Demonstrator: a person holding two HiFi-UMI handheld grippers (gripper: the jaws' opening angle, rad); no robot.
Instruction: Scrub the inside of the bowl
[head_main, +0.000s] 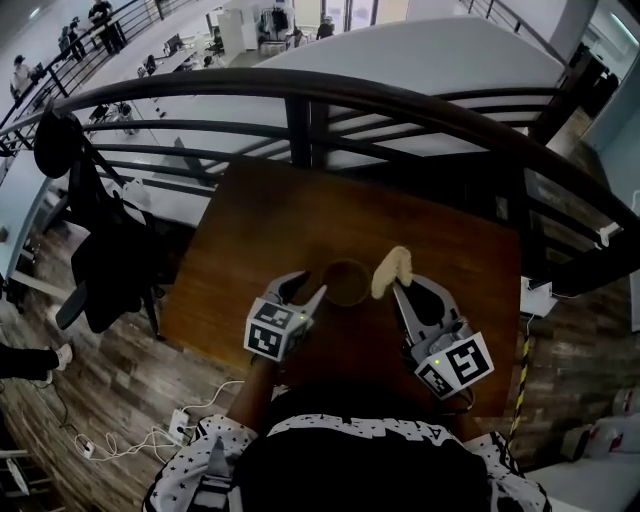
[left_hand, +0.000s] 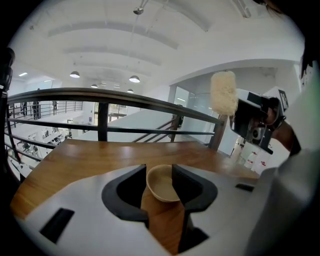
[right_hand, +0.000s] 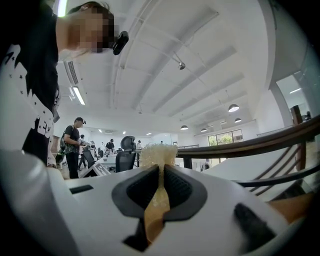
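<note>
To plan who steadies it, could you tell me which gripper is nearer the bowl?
Left. The left gripper, jaws open, is at the rim of the bowl; the right gripper holds the sponge raised off to its right.

Tan bowl (head_main: 346, 282); cream-yellow sponge (head_main: 392, 270); brown wood-grain table (head_main: 300, 215); black-and-white square-patterned cubes (head_main: 275, 334); dark railing (head_main: 300, 100).

On tabletop (head_main: 280, 220): bowl (head_main: 346, 282), between left gripper (head_main: 310, 292) and right gripper (head_main: 405, 288). In right gripper: sponge (head_main: 392, 272), just right of bowl. Behind tabletop: railing (head_main: 300, 95).
</note>
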